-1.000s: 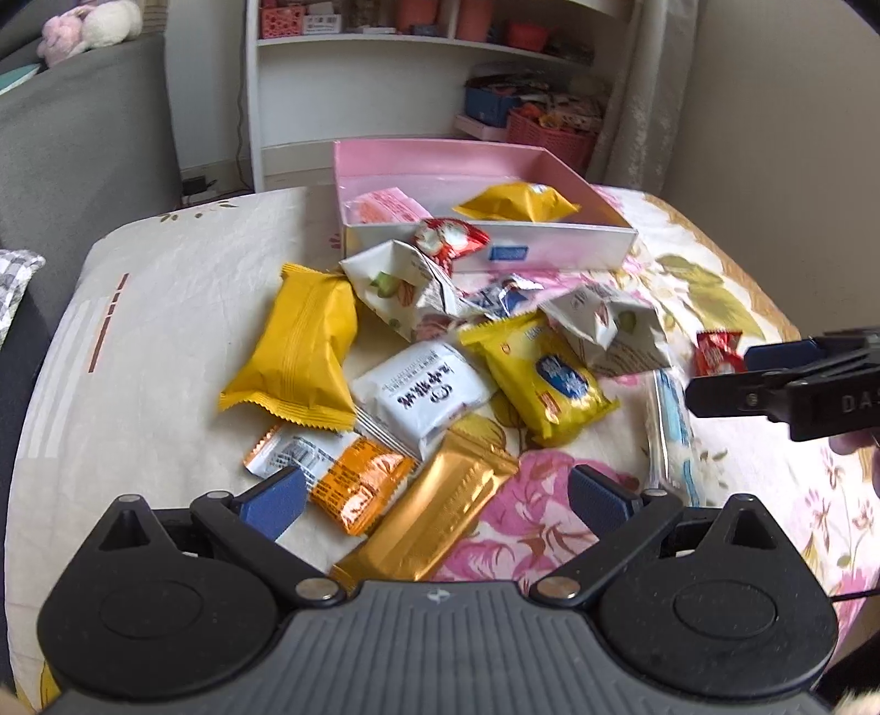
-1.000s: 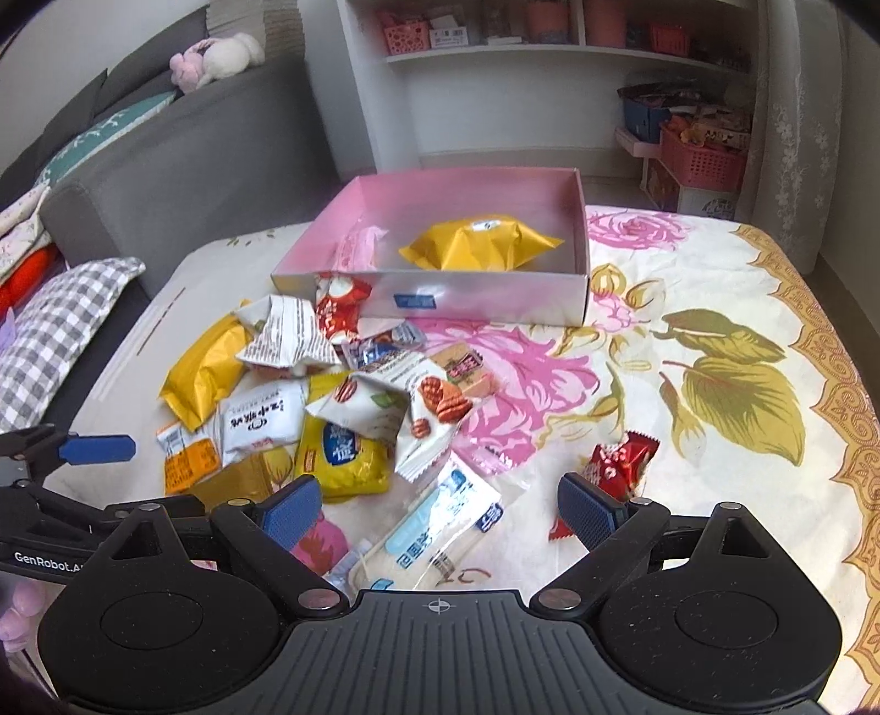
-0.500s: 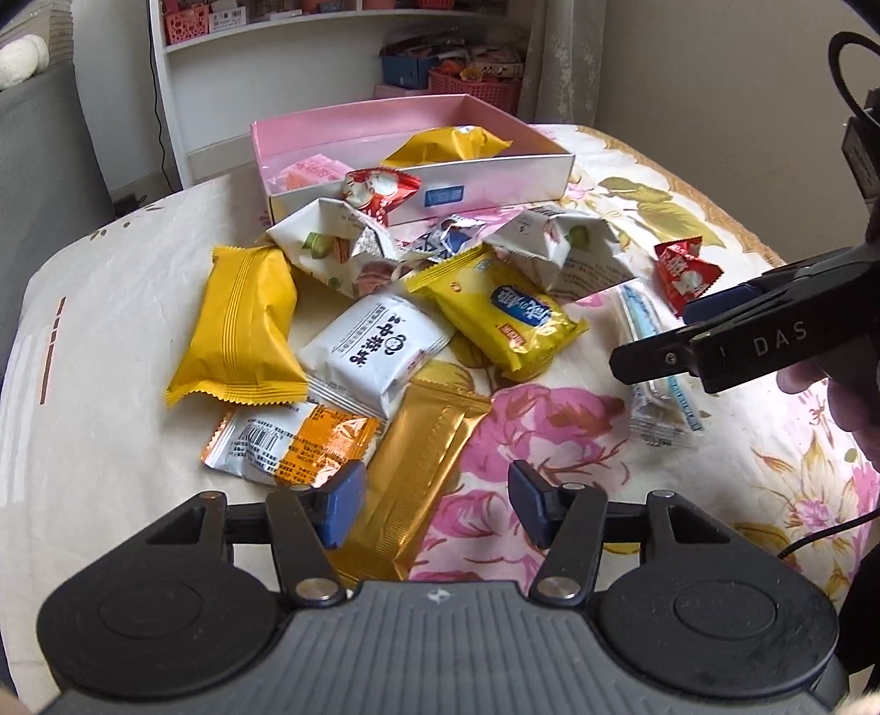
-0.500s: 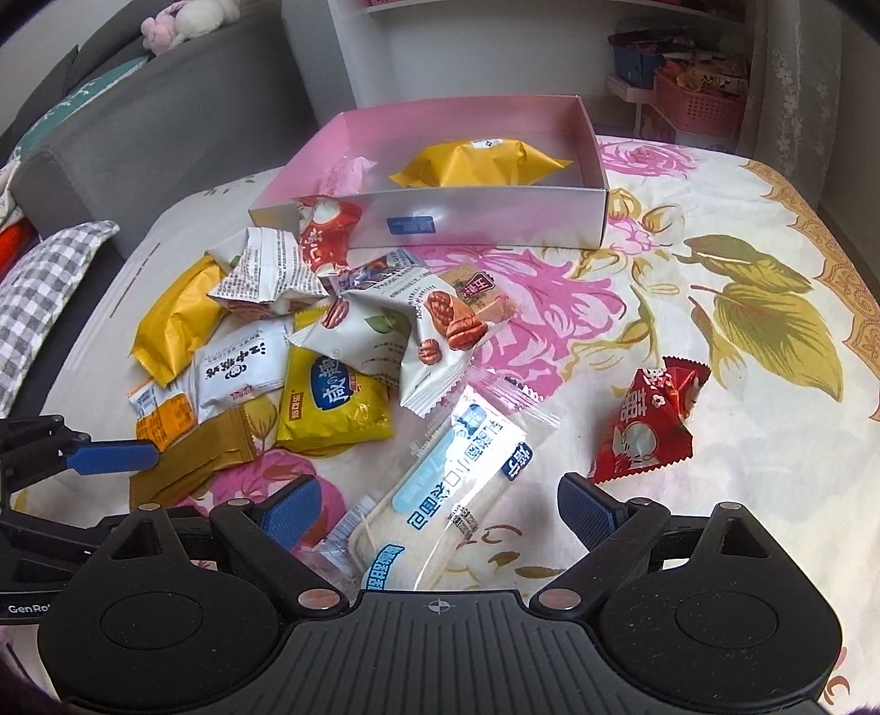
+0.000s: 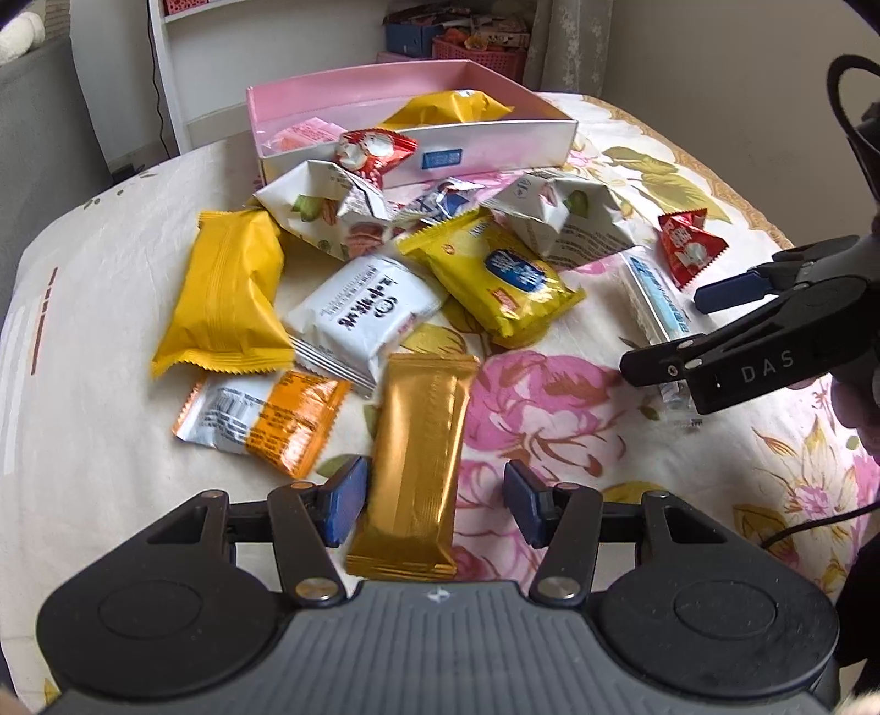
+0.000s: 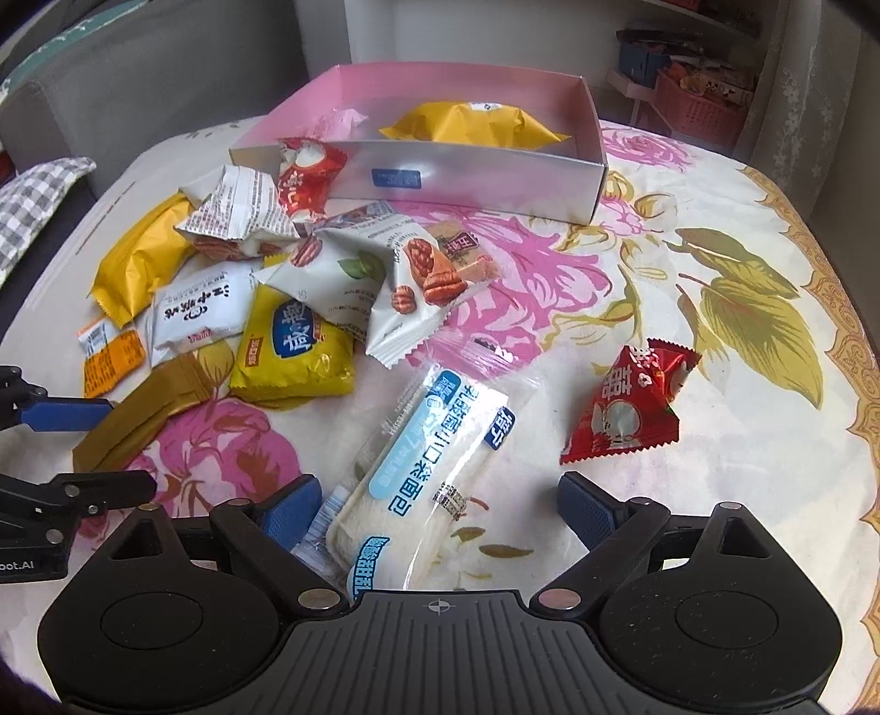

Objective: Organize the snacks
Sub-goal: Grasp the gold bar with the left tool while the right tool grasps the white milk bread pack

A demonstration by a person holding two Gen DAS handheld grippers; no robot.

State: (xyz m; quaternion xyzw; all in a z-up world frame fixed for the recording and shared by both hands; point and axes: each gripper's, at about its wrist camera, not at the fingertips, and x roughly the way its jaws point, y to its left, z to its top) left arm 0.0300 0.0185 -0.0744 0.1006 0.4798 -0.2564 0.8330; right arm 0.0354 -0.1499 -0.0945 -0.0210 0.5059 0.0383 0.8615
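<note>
Several snack packets lie on a floral tablecloth in front of a pink box (image 5: 528, 140) that holds a yellow packet (image 5: 448, 107). My left gripper (image 5: 434, 503) is open and straddles the near end of a gold bar packet (image 5: 421, 456), its pads apart from the wrapper. My right gripper (image 6: 440, 506) is open over a clear blue-and-white bread packet (image 6: 423, 473) that lies between its fingers. A red triangular candy (image 6: 627, 407) lies to its right. The pink box also shows in the right wrist view (image 6: 484, 179).
Yellow (image 5: 228, 297), white (image 5: 363, 316) and orange (image 5: 269, 415) packets and nut packets (image 6: 379, 275) crowd the left middle. A grey sofa (image 6: 137, 82) stands at the left, shelves with baskets (image 5: 478, 38) behind the table.
Both grippers have moved forward and lower over the table. The left now has the gold bar between its fingers, the right the bread packet. The left jaws have narrowed.
</note>
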